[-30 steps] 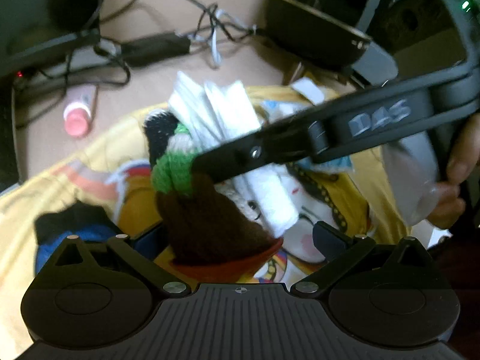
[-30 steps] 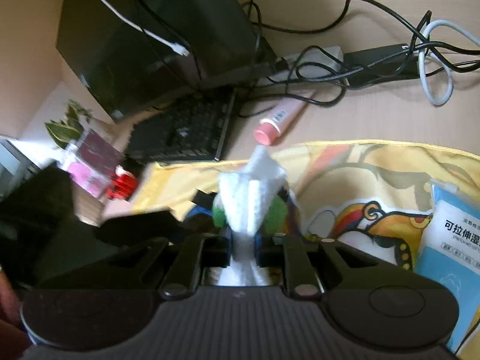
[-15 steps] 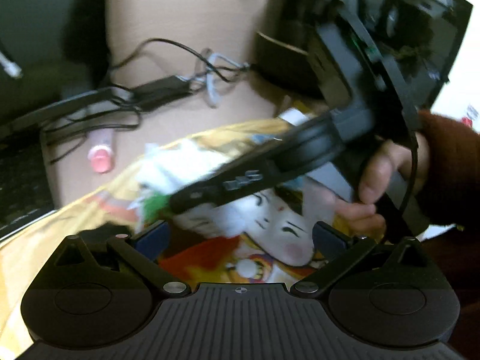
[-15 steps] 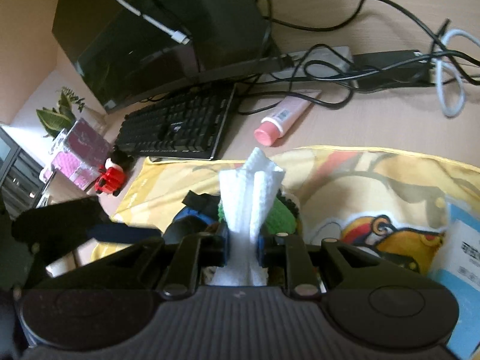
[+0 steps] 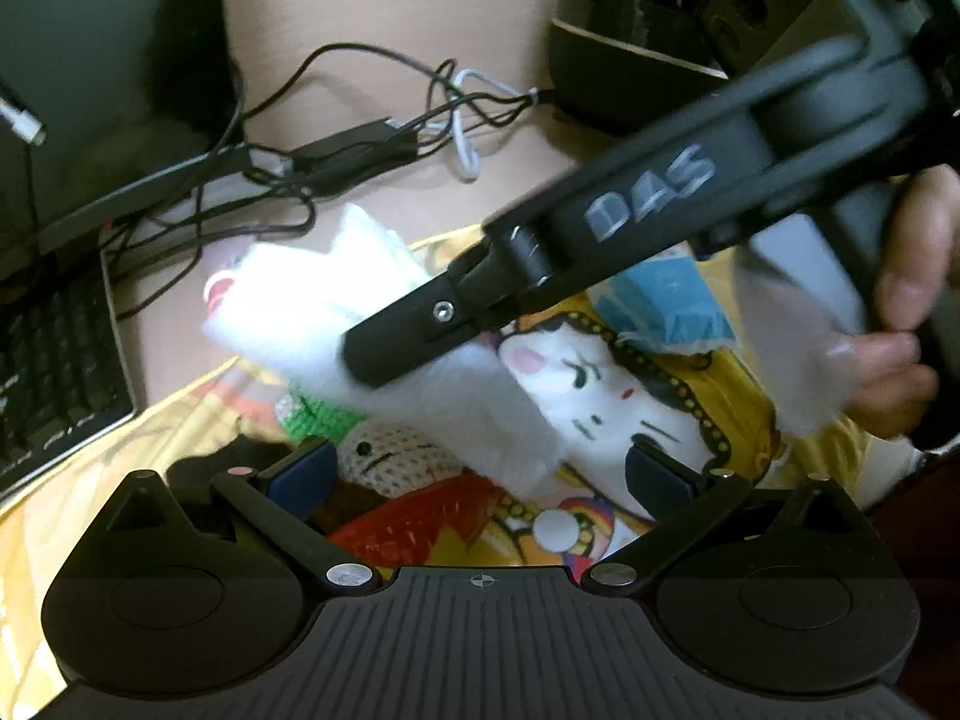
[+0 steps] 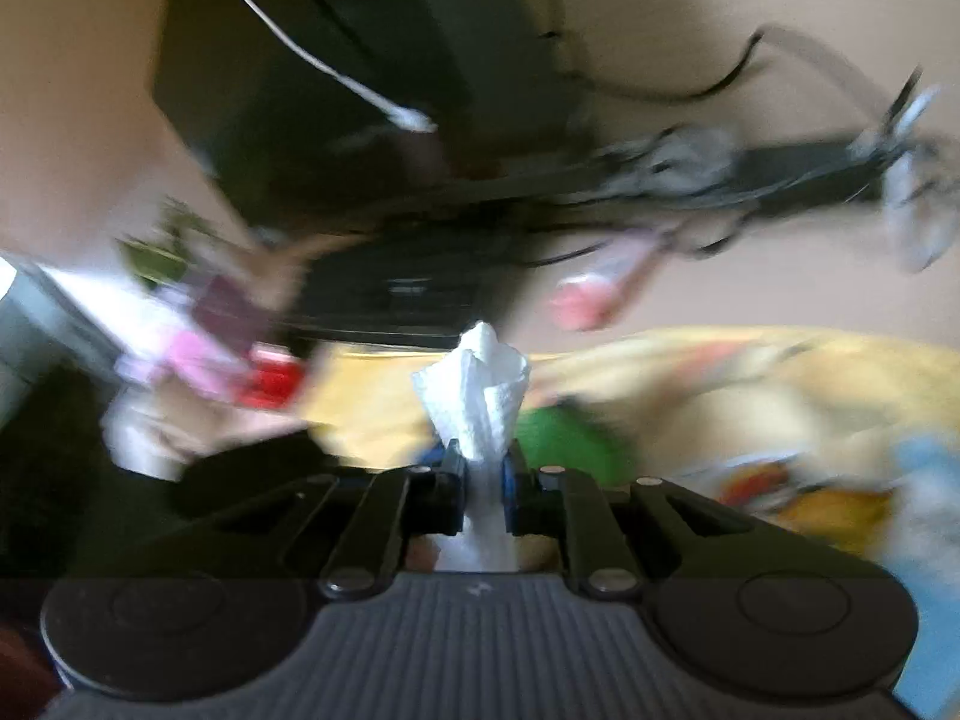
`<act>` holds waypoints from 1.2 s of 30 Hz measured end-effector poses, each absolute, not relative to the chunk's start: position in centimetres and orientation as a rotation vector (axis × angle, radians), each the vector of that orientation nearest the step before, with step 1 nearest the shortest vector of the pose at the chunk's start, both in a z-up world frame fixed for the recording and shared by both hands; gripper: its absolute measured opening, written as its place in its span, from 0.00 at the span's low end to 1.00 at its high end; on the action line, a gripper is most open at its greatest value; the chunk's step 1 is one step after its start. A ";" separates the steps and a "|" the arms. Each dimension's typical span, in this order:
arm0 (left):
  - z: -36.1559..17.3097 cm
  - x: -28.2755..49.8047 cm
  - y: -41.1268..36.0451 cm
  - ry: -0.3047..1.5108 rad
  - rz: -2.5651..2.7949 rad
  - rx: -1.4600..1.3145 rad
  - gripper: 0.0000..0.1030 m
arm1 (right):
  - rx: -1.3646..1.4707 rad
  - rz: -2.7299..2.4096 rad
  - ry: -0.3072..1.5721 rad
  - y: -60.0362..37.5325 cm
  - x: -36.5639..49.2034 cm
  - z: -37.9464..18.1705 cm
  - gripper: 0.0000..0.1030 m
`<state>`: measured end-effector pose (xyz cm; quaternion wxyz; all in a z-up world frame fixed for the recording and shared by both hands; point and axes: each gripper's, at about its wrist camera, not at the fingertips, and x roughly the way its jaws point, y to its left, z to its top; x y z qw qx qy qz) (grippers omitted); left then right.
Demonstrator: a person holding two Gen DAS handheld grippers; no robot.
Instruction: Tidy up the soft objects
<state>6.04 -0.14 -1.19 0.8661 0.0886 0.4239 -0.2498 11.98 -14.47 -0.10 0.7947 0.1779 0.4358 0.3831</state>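
My right gripper point(image 6: 483, 474) is shut on a crumpled white tissue point(image 6: 477, 396) that sticks up between its fingers. In the left wrist view that gripper point(image 5: 384, 354) reaches in from the right, held by a hand point(image 5: 900, 312), with the tissue point(image 5: 360, 312) lifted above the yellow cartoon cloth point(image 5: 738, 384). My left gripper point(image 5: 477, 474) is open. A crocheted doll point(image 5: 384, 462) with a cream face and green collar lies on the cloth between its blue pads point(image 5: 300, 471), untouched. The doll's green part point(image 6: 564, 444) shows blurred in the right wrist view.
A blue wipes pack point(image 5: 666, 294) lies on the cloth at the right. Beyond the cloth are a pink tube point(image 6: 582, 300), tangled cables point(image 5: 360, 144), a black keyboard point(image 5: 48, 372) at the left and a dark monitor point(image 6: 300, 90). The right wrist view is motion-blurred.
The right gripper has swung the tissue up and off the doll; its view is now blurred. The left gripper pulled back, then came close over the doll again, still open.
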 end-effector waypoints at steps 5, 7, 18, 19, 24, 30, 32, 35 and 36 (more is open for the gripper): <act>-1.6 6.1 0.3 0.897 -0.506 0.180 1.00 | 0.326 0.775 0.981 -13.8 12.4 -1.3 0.13; -1.8 6.2 0.1 0.897 -0.498 0.192 1.00 | 0.354 0.731 0.998 -14.8 12.7 -2.0 0.13; 1.5 7.1 0.9 0.883 -0.560 0.036 1.00 | 0.439 0.464 0.832 -24.5 12.0 0.0 0.13; 2.1 7.2 0.4 0.867 -0.599 0.006 1.00 | 0.451 0.431 0.797 -26.0 11.5 0.8 0.14; 1.3 8.9 -5.5 0.898 -0.763 -0.025 1.00 | 0.387 0.229 0.744 -30.6 8.8 0.9 0.14; -2.2 10.0 -10.4 0.983 -0.859 -0.018 1.00 | 0.421 0.123 0.871 -32.2 6.6 -4.2 0.14; -2.9 10.8 -10.8 0.994 -0.863 -0.038 1.00 | 0.512 0.155 0.895 -32.4 6.6 -5.3 0.14; -3.2 11.9 -10.4 0.974 -0.872 -0.036 1.00 | 0.561 0.202 0.904 -32.0 6.9 -5.8 0.16; -3.2 12.1 -10.2 0.968 -0.884 -0.039 1.00 | 0.556 0.227 0.902 -31.2 7.0 -5.6 0.16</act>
